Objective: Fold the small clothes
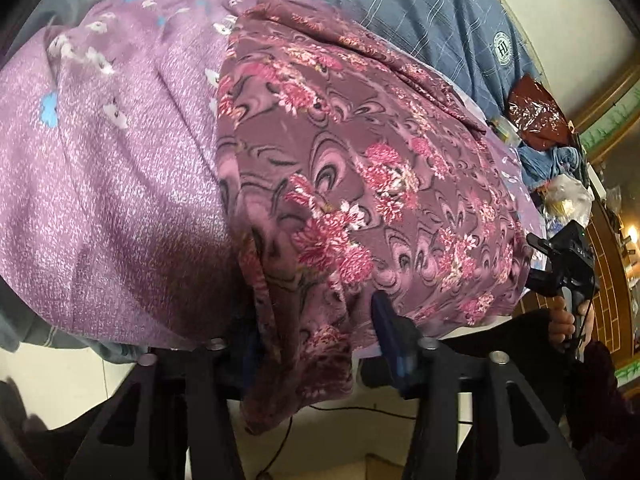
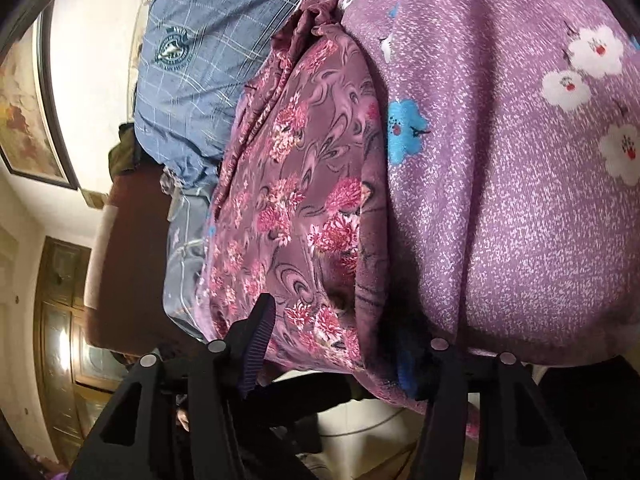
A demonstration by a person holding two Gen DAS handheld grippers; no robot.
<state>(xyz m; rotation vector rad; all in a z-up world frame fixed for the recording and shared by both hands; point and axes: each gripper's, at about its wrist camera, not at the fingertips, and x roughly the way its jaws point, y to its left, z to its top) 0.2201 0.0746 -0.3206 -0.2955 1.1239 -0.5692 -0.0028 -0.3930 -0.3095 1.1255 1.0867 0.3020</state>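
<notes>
With both grippers, left [image 1: 316, 344] & right [image 2: 340, 344], wide apart around the floral garment [image 1: 360, 184] hem, gripping nothing, we should pinch evenly.

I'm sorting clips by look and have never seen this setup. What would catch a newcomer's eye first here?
First, the maroon cloth with pink flowers fills the middle of both views, its near edge hanging between the fingers of the left gripper and the right gripper. Next, the speckled purple fabric with white and blue flowers spreads beneath and beside it. Behind both lies a blue checked pillow with a round badge.
</notes>
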